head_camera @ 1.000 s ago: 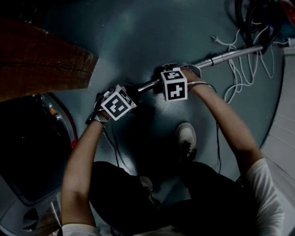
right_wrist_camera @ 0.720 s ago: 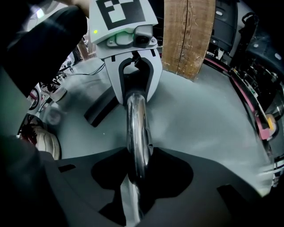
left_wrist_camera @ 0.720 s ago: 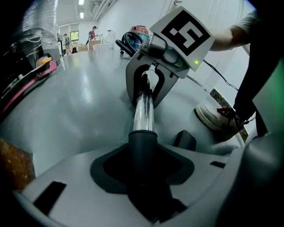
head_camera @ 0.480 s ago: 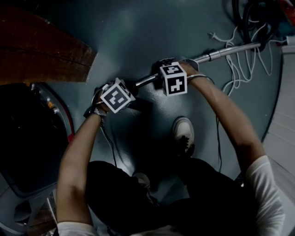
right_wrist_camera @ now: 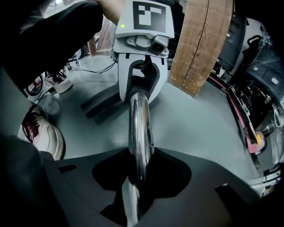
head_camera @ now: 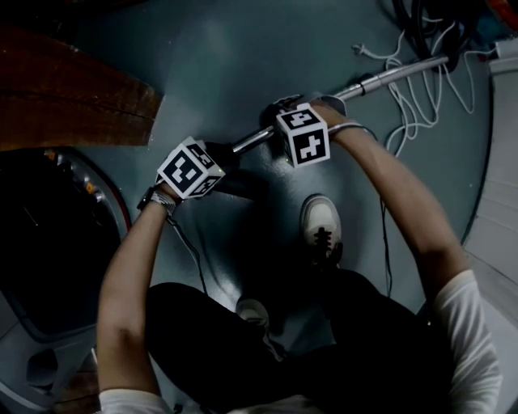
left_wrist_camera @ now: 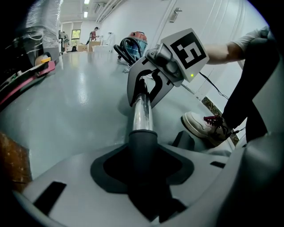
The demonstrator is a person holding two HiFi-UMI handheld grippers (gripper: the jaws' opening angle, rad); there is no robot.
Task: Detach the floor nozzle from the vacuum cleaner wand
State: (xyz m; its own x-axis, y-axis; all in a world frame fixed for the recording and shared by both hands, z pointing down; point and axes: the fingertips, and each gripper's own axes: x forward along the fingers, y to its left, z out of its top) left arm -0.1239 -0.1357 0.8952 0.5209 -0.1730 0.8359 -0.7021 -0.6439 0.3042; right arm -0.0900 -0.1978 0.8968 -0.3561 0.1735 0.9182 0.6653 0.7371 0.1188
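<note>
A chrome wand (head_camera: 380,79) runs from the upper right down to my two grippers. In the left gripper view the wand (left_wrist_camera: 142,111) ends in a dark grey nozzle neck (left_wrist_camera: 143,142), and my left gripper (left_wrist_camera: 143,170) is shut on that neck. The black floor nozzle (head_camera: 239,184) lies low beside the left gripper (head_camera: 215,158). My right gripper (right_wrist_camera: 140,177) has the wand (right_wrist_camera: 139,128) in its notch, with the jaws closing and pressing on it. It sits just up the wand (head_camera: 280,121) from the left one.
A brown wooden block (head_camera: 73,97) lies at upper left, with a dark machine (head_camera: 48,259) below it. White cables (head_camera: 421,93) and black hoses (head_camera: 437,24) are at top right. The person's shoe (head_camera: 322,226) stands on the grey floor below the grippers.
Both grippers and the near end of the wand have shifted up and left in the head view. The left gripper has moved the most. Both still hold their places on the wand.
</note>
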